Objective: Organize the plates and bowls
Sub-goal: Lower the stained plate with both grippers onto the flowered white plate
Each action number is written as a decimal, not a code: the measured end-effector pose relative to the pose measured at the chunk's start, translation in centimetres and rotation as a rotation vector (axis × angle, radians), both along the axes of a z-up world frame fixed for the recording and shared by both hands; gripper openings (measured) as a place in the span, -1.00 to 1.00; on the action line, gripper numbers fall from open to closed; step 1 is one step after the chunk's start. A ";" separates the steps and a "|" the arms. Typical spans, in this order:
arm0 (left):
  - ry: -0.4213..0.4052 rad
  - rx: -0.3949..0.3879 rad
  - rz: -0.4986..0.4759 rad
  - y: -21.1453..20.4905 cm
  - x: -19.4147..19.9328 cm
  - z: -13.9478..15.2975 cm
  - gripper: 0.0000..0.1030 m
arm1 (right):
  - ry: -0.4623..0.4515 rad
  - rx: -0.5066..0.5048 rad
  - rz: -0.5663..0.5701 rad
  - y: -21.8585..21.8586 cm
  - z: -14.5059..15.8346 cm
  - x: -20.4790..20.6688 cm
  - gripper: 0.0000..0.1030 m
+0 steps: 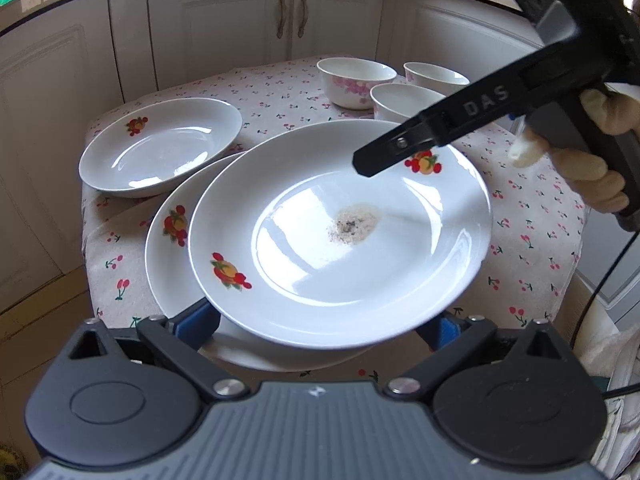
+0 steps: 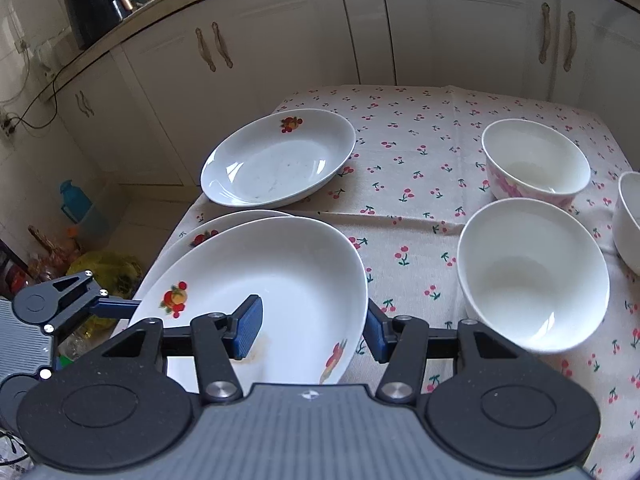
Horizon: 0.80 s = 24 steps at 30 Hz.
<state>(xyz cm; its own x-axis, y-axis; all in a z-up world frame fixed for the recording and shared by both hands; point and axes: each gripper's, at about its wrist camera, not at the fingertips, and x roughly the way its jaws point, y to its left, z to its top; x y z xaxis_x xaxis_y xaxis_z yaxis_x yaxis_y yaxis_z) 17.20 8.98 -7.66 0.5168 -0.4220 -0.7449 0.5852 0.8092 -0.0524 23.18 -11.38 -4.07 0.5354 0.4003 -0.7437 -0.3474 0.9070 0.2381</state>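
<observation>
A white plate with fruit prints [image 1: 340,236] [image 2: 256,284] rests tilted over a second plate [image 1: 168,240] [image 2: 208,232] at the table's near left. A third plate [image 1: 160,148] [image 2: 280,160] lies farther back. My right gripper [image 2: 312,328] is open, its jaws straddling the top plate's rim, one pad inside the plate and one outside; one of its fingers [image 1: 400,148] shows above the plate in the left wrist view. My left gripper [image 1: 320,328] is open, with the plate's near edge between its blue pads [image 1: 196,320]. Three white bowls with pink flowers [image 1: 356,80] [image 2: 532,272] stand at the right.
The table carries a cherry-print cloth [image 2: 416,168]. White kitchen cabinets [image 1: 224,20] stand behind it. A blue jug [image 2: 74,200] and bags lie on the floor to the left. A black appliance [image 2: 96,4] sits on the counter.
</observation>
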 end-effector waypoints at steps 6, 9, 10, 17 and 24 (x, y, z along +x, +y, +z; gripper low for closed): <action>0.003 0.061 0.003 -1.0 0.1 -0.1 0.98 | 0.006 0.035 -0.015 -0.7 0.5 -0.9 0.16; 0.012 0.077 0.014 -1.4 0.2 -0.2 0.98 | 0.006 0.044 -0.024 -0.9 0.7 -1.3 0.17; 0.014 0.079 0.015 -1.5 0.3 -0.2 0.98 | 0.005 0.048 -0.027 -1.0 0.7 -1.4 0.17; 0.040 0.140 0.050 -2.6 0.7 -0.2 0.98 | 0.010 0.076 -0.044 -1.5 1.0 -1.7 0.18; 0.092 0.229 0.087 -4.2 1.5 -0.2 0.98 | 0.005 0.123 -0.062 -2.3 1.3 -1.9 0.20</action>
<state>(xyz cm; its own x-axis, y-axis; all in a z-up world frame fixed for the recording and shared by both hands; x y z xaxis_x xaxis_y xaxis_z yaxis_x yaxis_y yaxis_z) 18.71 4.76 -7.86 0.4692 -0.1934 -0.8617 0.5140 0.8532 0.0883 21.25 -13.68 -2.76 0.5582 0.4553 -0.6937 -0.2903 0.8903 0.3508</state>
